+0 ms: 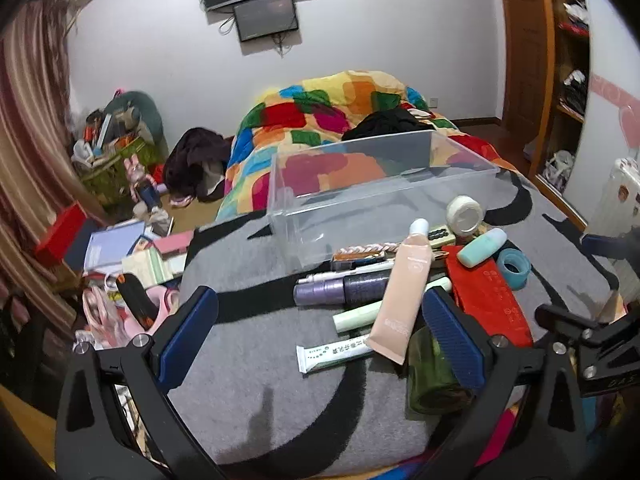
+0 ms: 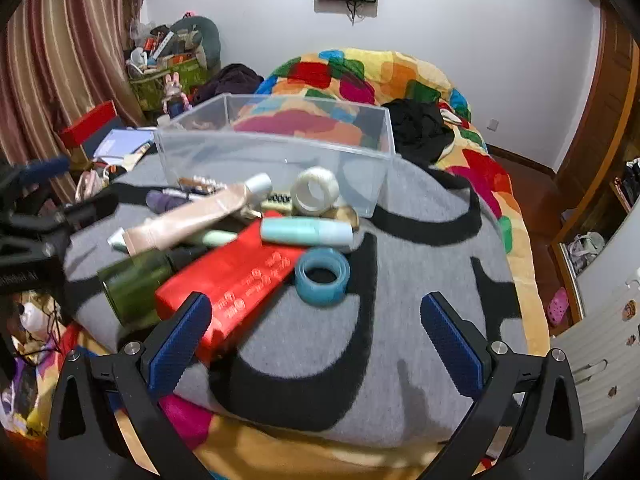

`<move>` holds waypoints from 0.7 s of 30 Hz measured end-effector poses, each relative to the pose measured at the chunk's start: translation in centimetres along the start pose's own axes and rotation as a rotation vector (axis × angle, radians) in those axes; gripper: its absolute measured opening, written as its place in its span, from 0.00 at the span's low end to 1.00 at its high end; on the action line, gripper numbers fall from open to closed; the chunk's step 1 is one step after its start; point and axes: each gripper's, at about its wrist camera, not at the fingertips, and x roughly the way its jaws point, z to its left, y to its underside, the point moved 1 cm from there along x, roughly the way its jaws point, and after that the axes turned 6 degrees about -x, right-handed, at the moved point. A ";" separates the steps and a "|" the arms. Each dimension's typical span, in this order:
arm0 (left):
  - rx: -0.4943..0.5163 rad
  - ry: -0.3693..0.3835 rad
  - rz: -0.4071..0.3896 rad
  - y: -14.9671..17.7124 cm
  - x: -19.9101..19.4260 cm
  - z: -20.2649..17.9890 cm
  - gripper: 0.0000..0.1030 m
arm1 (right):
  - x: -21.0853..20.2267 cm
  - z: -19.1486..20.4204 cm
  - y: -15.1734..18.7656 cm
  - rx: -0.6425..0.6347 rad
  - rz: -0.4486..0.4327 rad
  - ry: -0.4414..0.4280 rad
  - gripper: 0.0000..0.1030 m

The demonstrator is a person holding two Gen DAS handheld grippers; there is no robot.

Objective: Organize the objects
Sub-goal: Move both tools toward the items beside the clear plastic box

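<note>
Grey blanket point(image 1: 256, 344) on the bed: toiletries heaped before a clear bin point(image 1: 384, 196). Left gripper point(image 1: 320, 320) gapes wide, empty; right gripper point(image 2: 316, 320) too.

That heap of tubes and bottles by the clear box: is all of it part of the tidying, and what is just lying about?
Part of the job:
clear box
peach tube
red packet
blue tape ring
green bottle
mint bottle

Just lying about:
patchwork quilt
black clothes
red box
</note>
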 end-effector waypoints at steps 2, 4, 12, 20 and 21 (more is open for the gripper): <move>0.003 0.024 0.011 -0.3 0.0 -0.2 1.00 | 0.4 -0.3 0.6 0.010 0.020 -0.002 1.00; -0.016 0.037 0.014 -0.7 0.0 -0.1 1.00 | 0.6 -0.6 1.3 0.009 0.034 0.002 1.00; -0.095 0.077 0.033 -0.7 1.0 -0.1 1.00 | -0.2 -1.9 2.3 0.025 0.011 0.065 1.00; -0.115 0.127 0.070 0.5 2.1 -1.3 1.00 | 0.0 -2.5 0.1 0.033 -0.014 0.045 1.00; -0.123 0.136 0.076 0.5 2.2 -1.3 1.00 | 0.1 -2.6 -0.1 0.038 -0.015 0.036 1.00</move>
